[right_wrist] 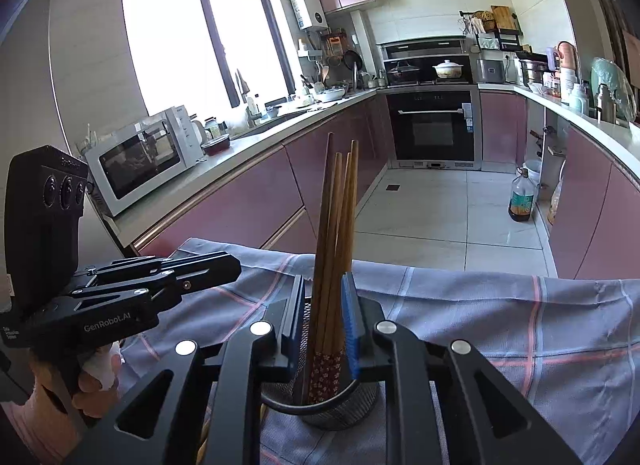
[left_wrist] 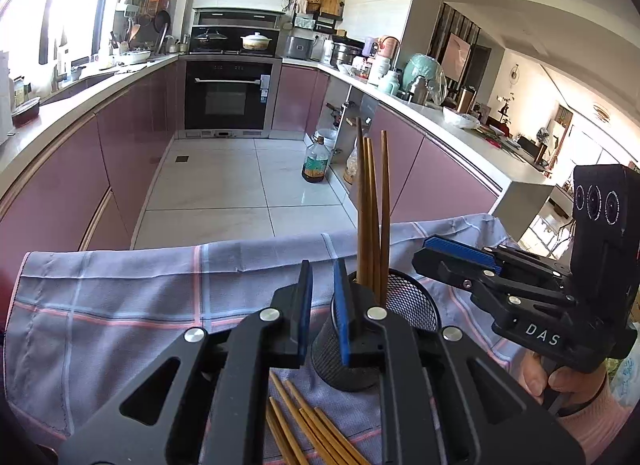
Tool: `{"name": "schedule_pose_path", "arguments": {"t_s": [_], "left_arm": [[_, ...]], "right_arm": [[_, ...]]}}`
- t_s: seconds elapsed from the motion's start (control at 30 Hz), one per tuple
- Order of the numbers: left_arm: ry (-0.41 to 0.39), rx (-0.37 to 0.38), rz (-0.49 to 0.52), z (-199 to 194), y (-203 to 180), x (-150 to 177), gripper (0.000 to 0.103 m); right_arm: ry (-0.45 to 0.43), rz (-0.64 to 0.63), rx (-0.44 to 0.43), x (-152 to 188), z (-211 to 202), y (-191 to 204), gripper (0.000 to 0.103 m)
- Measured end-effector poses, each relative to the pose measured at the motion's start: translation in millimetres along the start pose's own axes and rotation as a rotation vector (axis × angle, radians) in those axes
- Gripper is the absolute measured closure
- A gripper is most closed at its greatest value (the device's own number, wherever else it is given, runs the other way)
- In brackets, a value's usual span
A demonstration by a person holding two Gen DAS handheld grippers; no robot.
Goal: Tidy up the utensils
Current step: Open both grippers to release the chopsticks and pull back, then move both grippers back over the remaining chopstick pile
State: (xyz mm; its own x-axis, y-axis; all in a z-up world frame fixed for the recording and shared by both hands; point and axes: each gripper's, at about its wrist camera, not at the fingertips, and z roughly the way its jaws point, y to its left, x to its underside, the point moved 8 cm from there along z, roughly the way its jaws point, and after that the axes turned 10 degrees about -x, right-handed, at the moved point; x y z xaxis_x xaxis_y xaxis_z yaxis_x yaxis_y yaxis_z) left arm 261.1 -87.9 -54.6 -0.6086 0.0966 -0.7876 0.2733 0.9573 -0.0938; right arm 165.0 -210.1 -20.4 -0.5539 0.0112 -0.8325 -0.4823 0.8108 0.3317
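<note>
The chopsticks point(right_wrist: 334, 261) are being sorted into the mesh cup point(left_wrist: 404, 301), which stands on the checked cloth point(left_wrist: 120, 297) in the lower middle of both views. Four sticks stand in the cup; the right gripper point(right_wrist: 323, 317) straddles them with its pads slightly apart, seemingly not squeezing, so this looks like a release. The left gripper point(left_wrist: 323, 305) hangs just left of the cup, jaws narrowly parted and empty. More loose chopsticks point(left_wrist: 308, 425) lie on the cloth at the lower edge of the left view. Next, one gripper likely must dip to these and pinch one. Both grippers point forward and downward; a hand point(left_wrist: 560, 381) grips the right handle.
</note>
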Motion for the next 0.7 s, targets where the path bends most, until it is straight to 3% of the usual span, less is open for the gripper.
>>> {"name": "schedule_pose_path", "arguments": {"t_s": [0.27,0.7], "left_arm": [[-0.014,-0.046,-0.015,-33,28,32,0.081],[0.172,-0.052,0.032,-27,35,135,0.08]], "right_arm": [[0.035,-0.054,-0.084,26,-23,33,0.077],[0.256,0.007,-0.134,119,6,48,0.077]]}}
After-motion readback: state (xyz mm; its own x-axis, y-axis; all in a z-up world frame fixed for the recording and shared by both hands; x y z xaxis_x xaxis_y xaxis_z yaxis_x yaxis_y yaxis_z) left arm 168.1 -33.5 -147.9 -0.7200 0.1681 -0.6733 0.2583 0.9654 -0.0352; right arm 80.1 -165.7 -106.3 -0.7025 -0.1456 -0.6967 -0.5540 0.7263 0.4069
